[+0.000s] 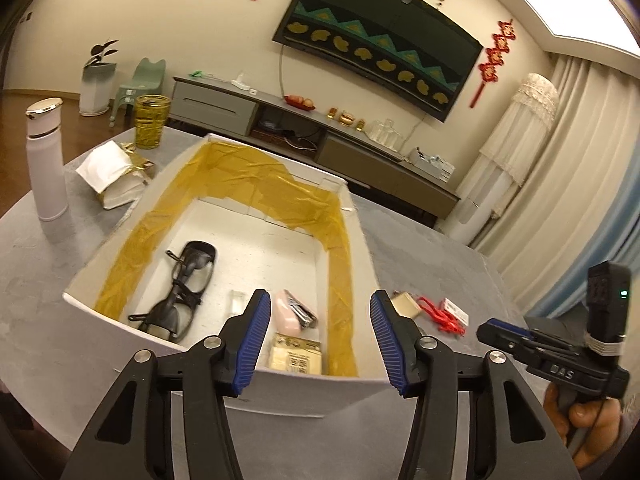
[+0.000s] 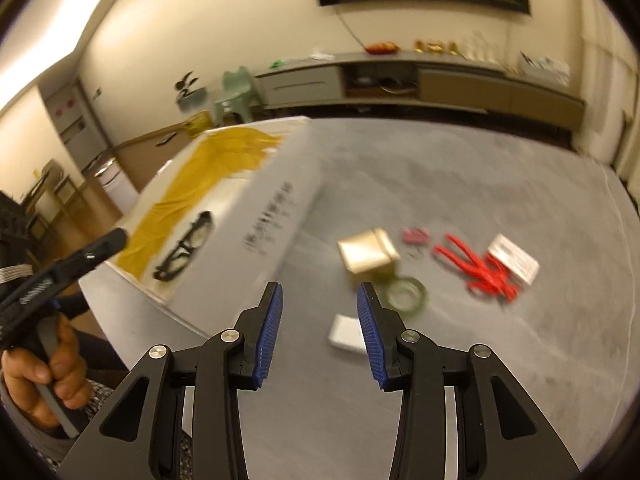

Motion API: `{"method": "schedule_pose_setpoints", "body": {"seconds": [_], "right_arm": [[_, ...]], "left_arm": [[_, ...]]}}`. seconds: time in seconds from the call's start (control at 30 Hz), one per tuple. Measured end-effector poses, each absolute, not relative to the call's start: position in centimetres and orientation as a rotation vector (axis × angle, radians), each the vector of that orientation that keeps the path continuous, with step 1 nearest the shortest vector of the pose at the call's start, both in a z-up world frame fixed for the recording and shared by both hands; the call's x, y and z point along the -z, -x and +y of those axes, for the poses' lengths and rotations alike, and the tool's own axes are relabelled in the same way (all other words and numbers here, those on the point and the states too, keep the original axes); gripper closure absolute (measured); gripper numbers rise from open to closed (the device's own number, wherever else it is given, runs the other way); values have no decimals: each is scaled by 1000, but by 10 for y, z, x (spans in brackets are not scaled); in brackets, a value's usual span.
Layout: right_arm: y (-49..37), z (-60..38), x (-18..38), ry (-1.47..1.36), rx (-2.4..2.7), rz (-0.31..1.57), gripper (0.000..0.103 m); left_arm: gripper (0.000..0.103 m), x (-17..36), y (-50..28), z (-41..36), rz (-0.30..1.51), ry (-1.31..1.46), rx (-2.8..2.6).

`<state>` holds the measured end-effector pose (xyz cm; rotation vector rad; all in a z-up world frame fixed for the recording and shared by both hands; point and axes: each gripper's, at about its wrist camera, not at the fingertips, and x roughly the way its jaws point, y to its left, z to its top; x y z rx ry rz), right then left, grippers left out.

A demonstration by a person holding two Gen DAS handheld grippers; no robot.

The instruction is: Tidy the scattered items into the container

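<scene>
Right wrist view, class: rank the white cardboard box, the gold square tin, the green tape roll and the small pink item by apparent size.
1. White cardboard box
2. Gold square tin
3. Green tape roll, though nearer the camera, so its lead is unsure
4. Small pink item

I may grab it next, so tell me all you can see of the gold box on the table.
The gold box is a small squarish carton with a matte metallic-looking finish, closed and tilted. It sits on the grey table right of the white container, apart from it. A green tape ring lies against its near side. Neither gripper touches it.
</scene>
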<state>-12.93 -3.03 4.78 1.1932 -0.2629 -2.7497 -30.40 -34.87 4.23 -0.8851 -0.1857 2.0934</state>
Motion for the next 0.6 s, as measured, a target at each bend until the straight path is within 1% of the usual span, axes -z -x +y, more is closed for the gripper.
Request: {"method": "schedule_pose_setpoints", "body": {"seconds": [0.17, 0.3, 0.53, 0.6], "right_arm": [[124, 0, -23, -1220, 2736, -339, 62], [128, 15, -7, -1241, 2719, -364, 62], [131, 44, 6, -1256, 2722, -345, 62], [127, 59, 11, -1262, 2734, -367, 62]], "left_arm": [[50, -47, 274, -324, -100, 824, -2023], [50, -43, 241, -289, 24, 784, -1938], [50, -10, 196, -221, 258, 821, -1823], [50, 2, 192, -207, 297, 848, -1806]]}}
